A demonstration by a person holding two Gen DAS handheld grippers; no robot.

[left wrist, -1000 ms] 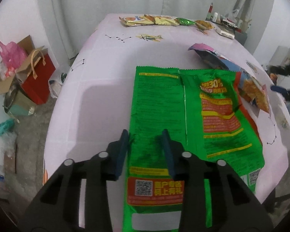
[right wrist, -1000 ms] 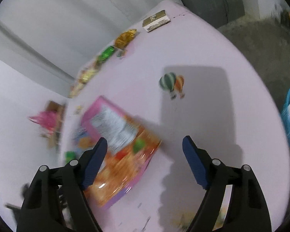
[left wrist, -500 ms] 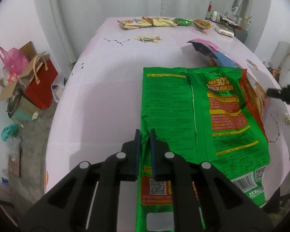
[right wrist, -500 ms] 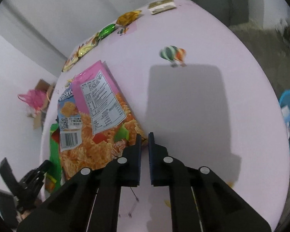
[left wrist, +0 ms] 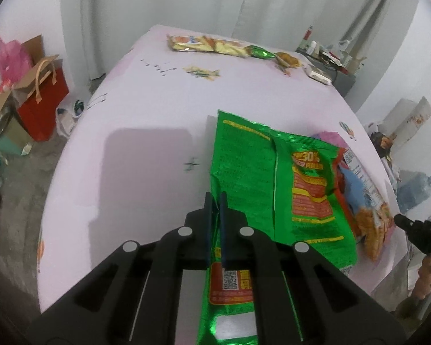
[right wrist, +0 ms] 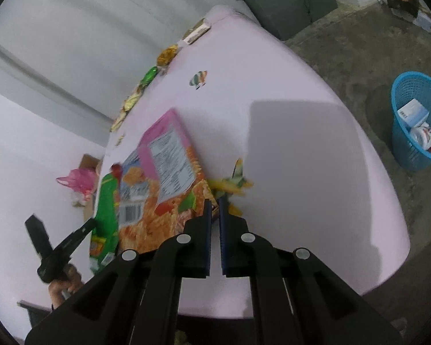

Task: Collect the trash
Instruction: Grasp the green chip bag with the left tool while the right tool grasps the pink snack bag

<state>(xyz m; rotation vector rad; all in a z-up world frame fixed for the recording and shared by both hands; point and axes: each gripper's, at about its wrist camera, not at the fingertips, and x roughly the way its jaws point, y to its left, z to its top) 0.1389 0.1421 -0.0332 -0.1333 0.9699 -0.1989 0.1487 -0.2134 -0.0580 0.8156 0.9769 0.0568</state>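
Fingers of the left gripper (left wrist: 215,201) are pressed together on the near-left edge of the green snack bag (left wrist: 273,189), which buckles upward from the pinch while its far end still drags on the pink tablecloth (left wrist: 146,115); an edge grip suits thin foil that offers nothing else to hold. Right gripper (right wrist: 214,204) is likewise clamped, on the near corner of the orange-and-pink snack bag (right wrist: 169,189), which lies partly under the green one, so the two will probably pull on each other if lifted separately. Both grips look aimed at carrying wrappers off the table in one go. Blue basket (right wrist: 411,149) stands on the floor to the right of the table, well apart from both bags; it already holds a small white-and-blue box (right wrist: 412,112) and a crumpled white wrapper (right wrist: 422,135). More wrappers (left wrist: 215,46) line the far table edge, not yet collected. Red paper bag (left wrist: 44,100) sits on the floor left; contents not visible.
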